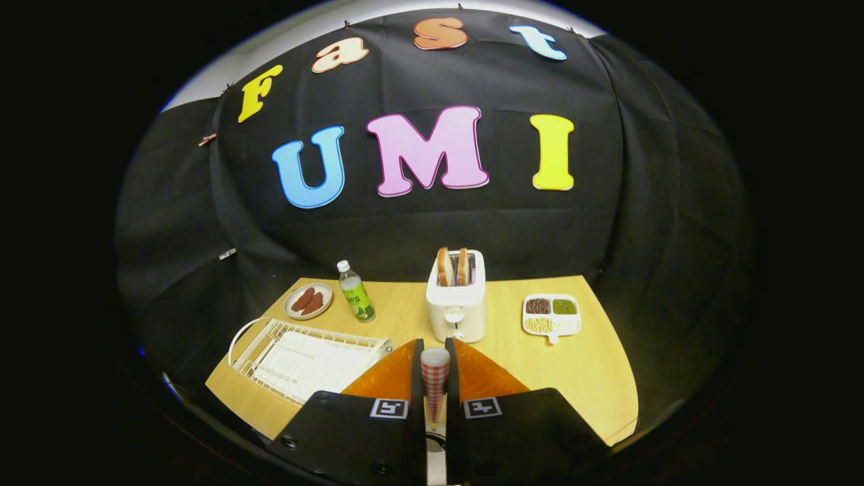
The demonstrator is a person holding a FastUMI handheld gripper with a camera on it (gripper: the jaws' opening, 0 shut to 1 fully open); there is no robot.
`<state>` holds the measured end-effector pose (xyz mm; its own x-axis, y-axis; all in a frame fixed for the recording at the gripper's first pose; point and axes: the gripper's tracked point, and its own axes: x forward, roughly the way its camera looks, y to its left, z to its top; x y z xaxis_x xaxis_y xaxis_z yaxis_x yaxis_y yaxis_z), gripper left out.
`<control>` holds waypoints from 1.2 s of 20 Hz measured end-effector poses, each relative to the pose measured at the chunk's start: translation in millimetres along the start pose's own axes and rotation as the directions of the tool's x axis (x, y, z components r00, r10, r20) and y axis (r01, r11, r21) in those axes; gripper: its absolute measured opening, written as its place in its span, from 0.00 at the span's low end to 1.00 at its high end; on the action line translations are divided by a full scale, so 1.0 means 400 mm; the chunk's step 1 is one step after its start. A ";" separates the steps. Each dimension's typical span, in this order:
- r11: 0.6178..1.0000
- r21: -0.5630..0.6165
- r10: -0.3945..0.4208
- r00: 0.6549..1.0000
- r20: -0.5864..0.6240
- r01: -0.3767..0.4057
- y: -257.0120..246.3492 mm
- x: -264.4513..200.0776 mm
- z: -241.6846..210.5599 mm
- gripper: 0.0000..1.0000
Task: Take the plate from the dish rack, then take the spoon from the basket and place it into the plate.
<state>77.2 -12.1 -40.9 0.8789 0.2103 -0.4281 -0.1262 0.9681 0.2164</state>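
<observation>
Pinching a checkered plate [435, 378] edge-on, the hand-held gripper [435, 361] hides its face.

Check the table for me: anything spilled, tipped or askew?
Nothing looks spilled or tipped. The bottle and toaster stand upright, and the divided tray keeps its fillings apart. The dish rack sits skewed at the table's near corner. The gripper fingers are shut on a checked item.

Red-checked spoon [435, 378] pinched in the tool [435, 345]
</observation>
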 end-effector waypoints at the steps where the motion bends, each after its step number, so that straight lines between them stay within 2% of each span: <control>1: 1.000 0.008 -0.008 1.000 -0.010 0.008 0.000 -0.001 -0.028 0.15; 9: 0.996 0.060 -0.049 0.986 -0.161 0.059 -0.011 0.038 -0.292 0.16; 15: 0.995 0.030 -0.085 0.944 -0.318 0.099 -0.022 0.092 -0.471 0.16; 17: 0.994 0.032 -0.084 0.933 -0.349 0.101 -0.012 0.100 -0.491 0.16; 24: 0.993 0.033 -0.096 0.931 -0.352 0.115 -0.014 0.117 -0.483 0.18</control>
<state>30.2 18.6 -231.8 0.6687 0.1509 -0.7281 -0.0092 0.9808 0.1948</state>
